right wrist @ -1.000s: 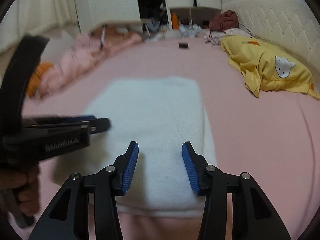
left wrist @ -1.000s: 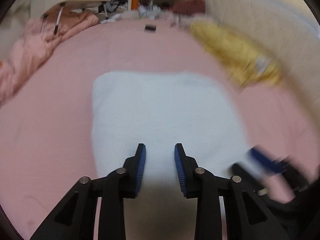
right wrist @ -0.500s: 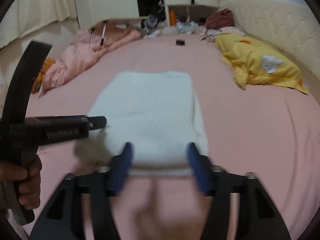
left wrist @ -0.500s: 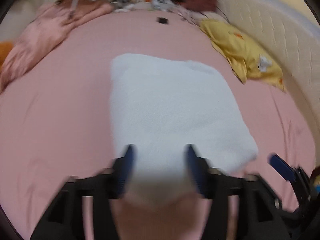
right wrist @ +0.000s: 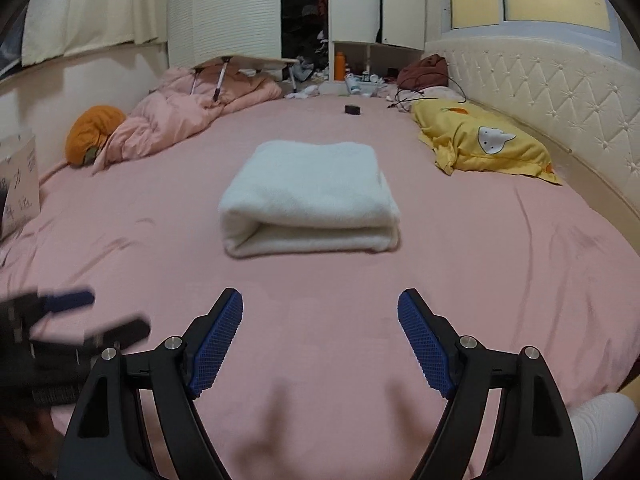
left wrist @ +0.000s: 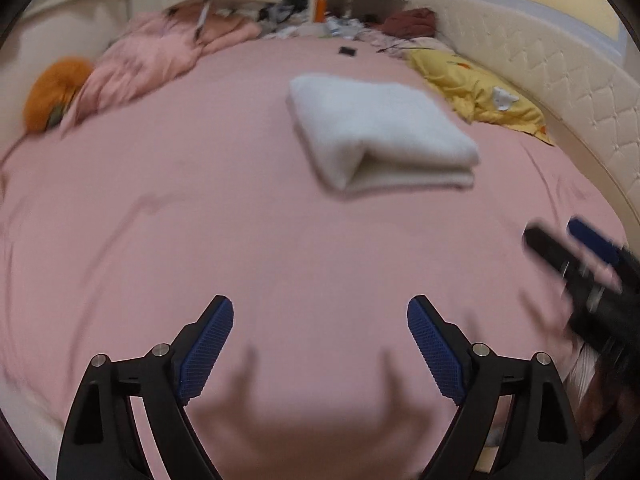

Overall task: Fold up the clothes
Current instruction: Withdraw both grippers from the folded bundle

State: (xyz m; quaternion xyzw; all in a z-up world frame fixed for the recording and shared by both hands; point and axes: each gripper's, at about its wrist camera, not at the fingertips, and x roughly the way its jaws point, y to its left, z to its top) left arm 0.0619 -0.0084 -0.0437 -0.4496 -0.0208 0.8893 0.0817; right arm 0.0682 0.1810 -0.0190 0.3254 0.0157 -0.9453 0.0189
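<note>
Pulled back from the white towel (right wrist: 308, 196), now folded on the bed (right wrist: 460, 280), both grippers' fingers (right wrist: 218, 344) wide and empty; folding seemingly done.

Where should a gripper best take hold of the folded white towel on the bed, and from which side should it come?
Probably the near edge of the white towel, approached low from the front with the right gripper, now open. That edge shows stacked layers, so the jaws could close over the whole thickness. The left side is a rounded fold and the flat top gives nothing to pinch. The pink sheet is bare in between.
</note>
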